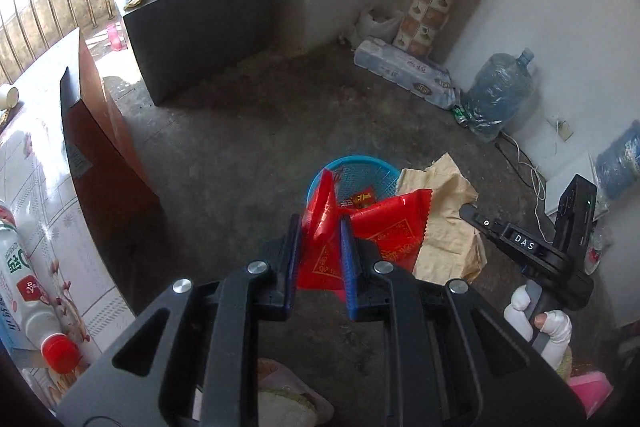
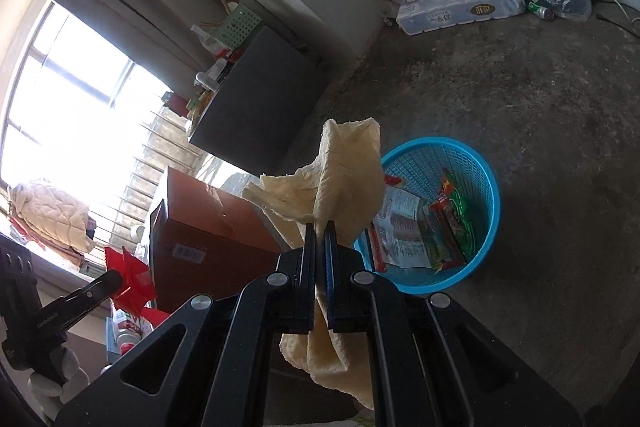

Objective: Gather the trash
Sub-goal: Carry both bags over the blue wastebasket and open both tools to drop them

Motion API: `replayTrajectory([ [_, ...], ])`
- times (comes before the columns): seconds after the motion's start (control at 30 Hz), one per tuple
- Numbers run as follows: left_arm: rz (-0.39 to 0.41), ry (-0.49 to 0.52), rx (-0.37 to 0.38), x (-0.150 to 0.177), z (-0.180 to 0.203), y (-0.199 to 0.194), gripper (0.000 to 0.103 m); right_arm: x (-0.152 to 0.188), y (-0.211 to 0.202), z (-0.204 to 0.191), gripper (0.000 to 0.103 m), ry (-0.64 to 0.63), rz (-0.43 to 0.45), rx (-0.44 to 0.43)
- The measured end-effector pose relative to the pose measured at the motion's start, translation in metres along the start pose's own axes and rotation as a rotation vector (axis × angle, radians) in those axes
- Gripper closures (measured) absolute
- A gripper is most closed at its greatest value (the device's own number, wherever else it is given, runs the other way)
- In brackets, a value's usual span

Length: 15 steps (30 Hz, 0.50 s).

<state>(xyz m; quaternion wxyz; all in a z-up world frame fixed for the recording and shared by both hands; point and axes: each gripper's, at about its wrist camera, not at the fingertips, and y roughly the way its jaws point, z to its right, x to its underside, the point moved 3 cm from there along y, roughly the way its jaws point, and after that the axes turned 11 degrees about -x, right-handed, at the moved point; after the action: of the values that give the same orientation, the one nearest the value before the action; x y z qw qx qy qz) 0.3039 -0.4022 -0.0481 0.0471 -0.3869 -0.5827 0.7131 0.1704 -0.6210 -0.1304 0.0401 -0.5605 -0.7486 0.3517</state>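
A round blue plastic basket (image 1: 352,167) (image 2: 476,163) stands on the concrete floor with several wrappers in it. My left gripper (image 1: 320,223) is shut on a red foil wrapper (image 1: 384,231), held above the basket's near rim. From the right wrist view that red wrapper (image 2: 132,275) shows at the lower left in the other gripper's tip. My right gripper (image 2: 319,227) is shut on a crumpled beige paper towel (image 2: 344,167), held just left of the basket. The left wrist view shows the same towel (image 1: 440,211) and the right tool, held by a gloved hand (image 1: 548,331).
A brown cardboard box (image 1: 100,155) (image 2: 208,227) sits on a patterned table (image 1: 44,163), with a red-capped bottle (image 1: 28,287) near its edge. A dark cabinet (image 1: 192,27) holds clutter. A tissue pack (image 1: 404,71), a water jug (image 1: 500,91) and cables line the far wall.
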Motion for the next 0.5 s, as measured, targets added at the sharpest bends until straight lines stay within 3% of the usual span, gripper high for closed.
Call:
replayTrajectory([
  [0.1,-0.051,0.0,0.0,-0.009,0.01,0.038,0.086,-0.013,0.055,0.043,0.098,0.068,-0.036,0.068],
  [0.27,-0.107,0.009,-0.008,-0.014,0.017,0.08,0.086,-0.009,0.128,0.101,0.095,0.198,-0.144,0.079],
  [0.33,-0.122,0.015,-0.006,-0.012,0.015,0.088,0.086,-0.008,0.137,0.113,0.07,0.213,-0.146,0.1],
  [0.4,-0.131,0.022,-0.004,-0.015,0.02,0.098,0.085,-0.008,0.135,0.117,0.061,0.205,-0.124,0.081],
  [0.5,-0.149,0.028,0.002,-0.017,0.03,0.114,0.085,-0.012,0.118,0.122,0.059,0.2,-0.091,0.056],
])
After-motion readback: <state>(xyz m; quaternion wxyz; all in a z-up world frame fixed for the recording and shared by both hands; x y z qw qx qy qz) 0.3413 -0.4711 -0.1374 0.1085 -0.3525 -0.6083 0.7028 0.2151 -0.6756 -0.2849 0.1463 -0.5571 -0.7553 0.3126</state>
